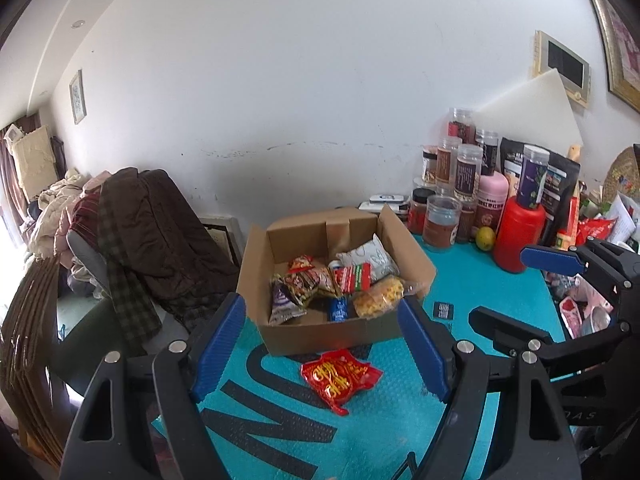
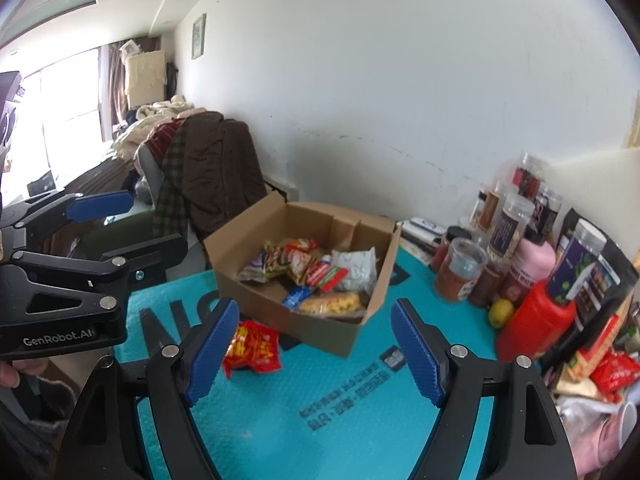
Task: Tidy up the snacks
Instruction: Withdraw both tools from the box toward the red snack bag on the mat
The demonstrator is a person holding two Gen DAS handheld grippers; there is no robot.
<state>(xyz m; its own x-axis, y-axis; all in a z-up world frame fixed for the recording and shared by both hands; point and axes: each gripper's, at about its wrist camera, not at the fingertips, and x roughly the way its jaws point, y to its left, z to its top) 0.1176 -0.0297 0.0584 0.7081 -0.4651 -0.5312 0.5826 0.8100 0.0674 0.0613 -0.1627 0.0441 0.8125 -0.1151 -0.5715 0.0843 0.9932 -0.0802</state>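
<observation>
Jars (image 1: pixel 460 184) crowd right of the snack box (image 1: pixel 320 332)

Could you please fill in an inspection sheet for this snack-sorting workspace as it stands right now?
Surface: table under a teal bubble mat with dark lettering.
Job's things: open cardboard box holding several snack packets; one red snack packet lies on the mat just in front of the box, outside it.
Clutter: jars and a red bottle stand to the right of the box, with a lime beside them; loose packets further right.
Grippers: left gripper open, nothing between its fingers; right gripper open, nothing held.
Cables: nothing seen.
Surroundings: white wall; chair piled with clothes to the left of the table.
</observation>
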